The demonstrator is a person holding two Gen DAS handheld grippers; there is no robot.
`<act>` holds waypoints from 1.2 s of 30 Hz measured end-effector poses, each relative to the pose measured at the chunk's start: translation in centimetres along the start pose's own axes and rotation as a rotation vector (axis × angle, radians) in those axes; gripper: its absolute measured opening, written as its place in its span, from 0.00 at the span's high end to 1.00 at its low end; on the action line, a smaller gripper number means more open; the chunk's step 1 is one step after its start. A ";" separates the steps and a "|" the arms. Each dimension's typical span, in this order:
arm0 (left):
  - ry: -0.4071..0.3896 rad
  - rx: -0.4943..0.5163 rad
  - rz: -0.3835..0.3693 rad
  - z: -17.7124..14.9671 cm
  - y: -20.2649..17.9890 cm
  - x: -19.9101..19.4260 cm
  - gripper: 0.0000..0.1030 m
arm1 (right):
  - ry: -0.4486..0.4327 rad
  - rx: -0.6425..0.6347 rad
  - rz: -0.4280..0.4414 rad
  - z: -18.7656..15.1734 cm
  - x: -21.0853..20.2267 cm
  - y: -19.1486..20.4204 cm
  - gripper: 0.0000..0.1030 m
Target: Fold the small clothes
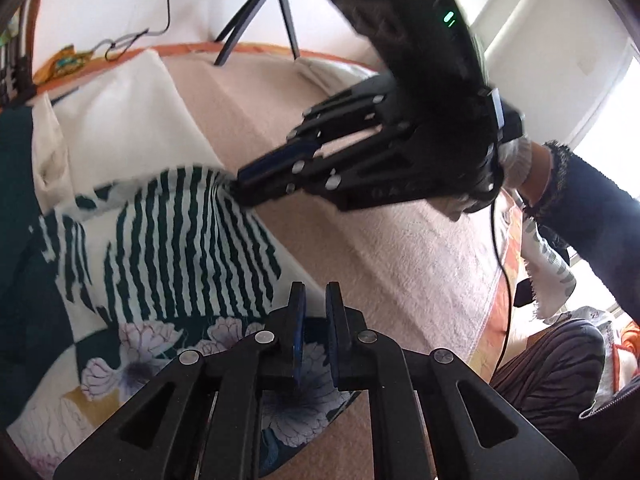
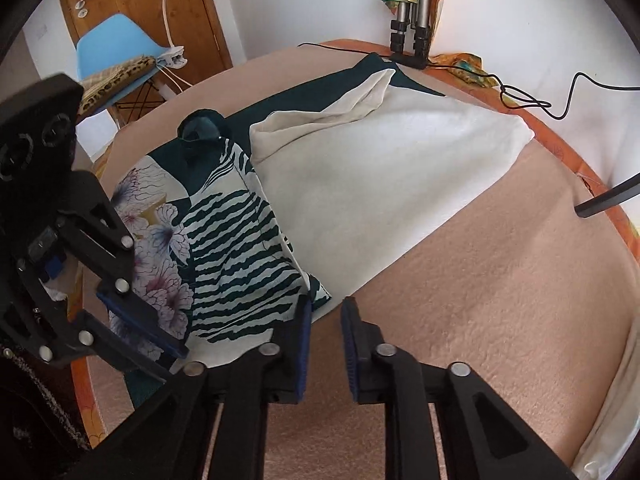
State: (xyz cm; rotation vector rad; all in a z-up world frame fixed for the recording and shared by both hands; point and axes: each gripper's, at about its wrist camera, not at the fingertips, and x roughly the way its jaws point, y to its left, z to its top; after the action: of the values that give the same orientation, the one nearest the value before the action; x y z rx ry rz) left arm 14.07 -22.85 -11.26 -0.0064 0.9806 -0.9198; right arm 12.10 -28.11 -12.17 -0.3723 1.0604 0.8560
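Pink blanket (image 1: 400, 248) on a bed, white walls, tripod (image 1: 276, 0) at the far edge.

Left wrist view: patterned cloth (image 1: 180, 232) lies ahead and left of the left gripper (image 1: 316, 320). Jaws nearly closed, floral edge between them; looks pinched. Right gripper (image 1: 236, 186) comes in from ahead-right, and the striped corner puckers into its tips, so it reads as gripped. White piece (image 1: 120, 120) lies beyond the cloth. Only this view shows that pucker and the sleeve (image 1: 592, 200).

Right wrist view: right gripper (image 2: 326, 308) shows a narrow gap, with the cloth (image 2: 240, 248) corner at its left pad. Left gripper (image 2: 176, 362) is to its left, on the floral edge. Only this view shows the cloth's dark part running under the white piece (image 2: 380, 184), plus a blue chair (image 2: 112, 44).

Progress: early by my read. Near edge held at two points, still lying flat, fold and smoothing left.
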 end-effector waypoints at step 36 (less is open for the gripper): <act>-0.058 -0.110 0.417 -0.7 14.0 -8.6 0.80 | -0.075 0.252 -0.154 0.9 -0.4 4.6 0.78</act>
State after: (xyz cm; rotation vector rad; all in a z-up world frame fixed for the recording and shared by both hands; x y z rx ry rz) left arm 20.94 -7.97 -11.06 0.0763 0.9322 -0.4805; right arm 9.09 -24.81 -10.81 -0.2051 1.0417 0.5863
